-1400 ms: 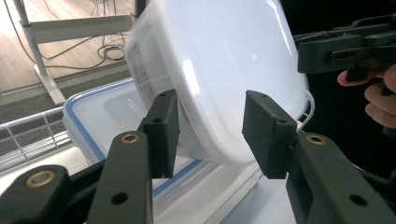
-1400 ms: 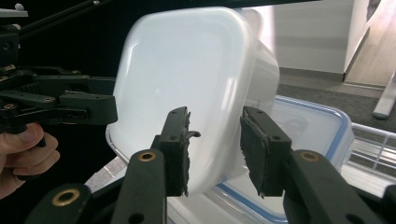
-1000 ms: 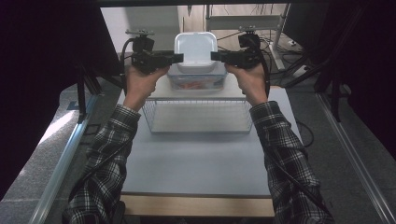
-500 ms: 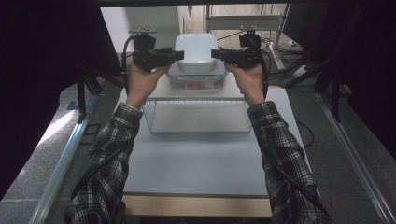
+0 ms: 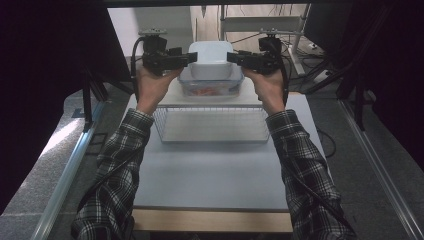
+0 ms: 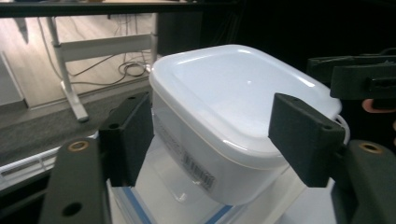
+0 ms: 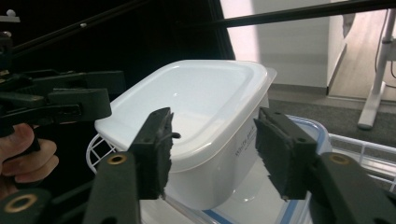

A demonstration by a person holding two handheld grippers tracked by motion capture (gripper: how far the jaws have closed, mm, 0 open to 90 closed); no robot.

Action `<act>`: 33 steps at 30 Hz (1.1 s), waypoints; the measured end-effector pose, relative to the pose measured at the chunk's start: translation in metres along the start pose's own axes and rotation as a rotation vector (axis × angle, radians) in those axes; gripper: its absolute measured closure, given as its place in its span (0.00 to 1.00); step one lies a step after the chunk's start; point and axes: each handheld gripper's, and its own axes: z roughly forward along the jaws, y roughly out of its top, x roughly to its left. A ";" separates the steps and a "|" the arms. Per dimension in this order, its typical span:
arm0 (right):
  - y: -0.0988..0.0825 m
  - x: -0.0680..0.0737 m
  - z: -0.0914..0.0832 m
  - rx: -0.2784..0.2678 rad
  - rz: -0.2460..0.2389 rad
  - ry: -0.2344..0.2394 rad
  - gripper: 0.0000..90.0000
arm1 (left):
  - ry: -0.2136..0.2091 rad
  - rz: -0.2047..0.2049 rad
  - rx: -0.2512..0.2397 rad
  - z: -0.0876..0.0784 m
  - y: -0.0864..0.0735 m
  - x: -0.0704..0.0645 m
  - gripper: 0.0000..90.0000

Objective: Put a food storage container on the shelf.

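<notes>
A white lidded tub [image 5: 211,59] stands on a clear box with a blue-trimmed lid [image 5: 210,89], which holds something reddish. My left gripper [image 5: 186,57] is at the tub's left side and my right gripper [image 5: 234,57] at its right. In the left gripper view the jaws [image 6: 215,126] stand either side of a corner of the tub [image 6: 233,98], pads off it. The right gripper view shows the same: jaws [image 7: 212,140] apart around the tub [image 7: 196,93], with gaps showing. Both pairs of jaws have just been opening, with the tub between them.
The clear box sits on top of a white wire rack [image 5: 212,125] at the far side of the grey table [image 5: 210,175]. Dark screens flank the table. A desk frame and cables [image 6: 93,51] lie beyond it.
Both pairs of jaws have spread apart off the white tub's sides. The hands and the tub have kept their places.
</notes>
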 end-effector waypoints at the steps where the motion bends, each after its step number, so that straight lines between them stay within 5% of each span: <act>1: 0.000 0.000 -0.002 0.004 -0.007 0.003 0.48 | -0.006 0.006 -0.002 -0.001 -0.001 -0.001 0.32; 13: -0.022 -0.007 -0.020 0.009 -0.052 0.033 0.28 | -0.062 0.057 0.005 -0.013 -0.019 -0.009 0.12; 24: -0.050 -0.007 -0.034 0.034 -0.114 0.050 0.20 | -0.097 0.086 0.017 -0.023 -0.046 -0.016 0.07; 33: -0.070 -0.002 -0.042 0.053 -0.137 0.075 0.16 | -0.083 0.165 0.035 -0.031 -0.071 -0.030 0.04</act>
